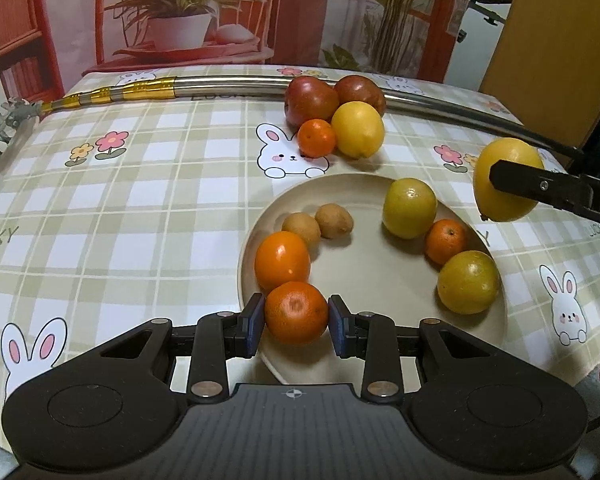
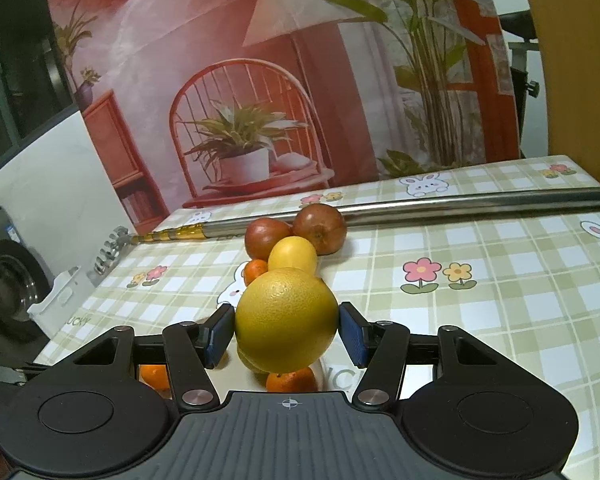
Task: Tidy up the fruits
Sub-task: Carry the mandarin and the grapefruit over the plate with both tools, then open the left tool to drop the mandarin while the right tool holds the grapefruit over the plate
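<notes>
Left gripper (image 1: 296, 314) clamped orange (image 1: 296, 312) at plate (image 1: 364, 280) rim; right gripper (image 2: 286, 330) held lemon (image 2: 286, 320) aloft. Six fruits plated. Four (image 1: 334, 120) left on table (image 1: 140, 208).

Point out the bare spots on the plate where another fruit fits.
The plate's middle is bare, between the kiwis on the left and the yellow fruits on the right; its far rim near the rabbit print is free too. The left and right edges are crowded with fruit.

Both grippers (image 1: 296, 316) (image 2: 286, 330): matte black, blue pads (image 1: 255, 330), silver pivot screws.
</notes>
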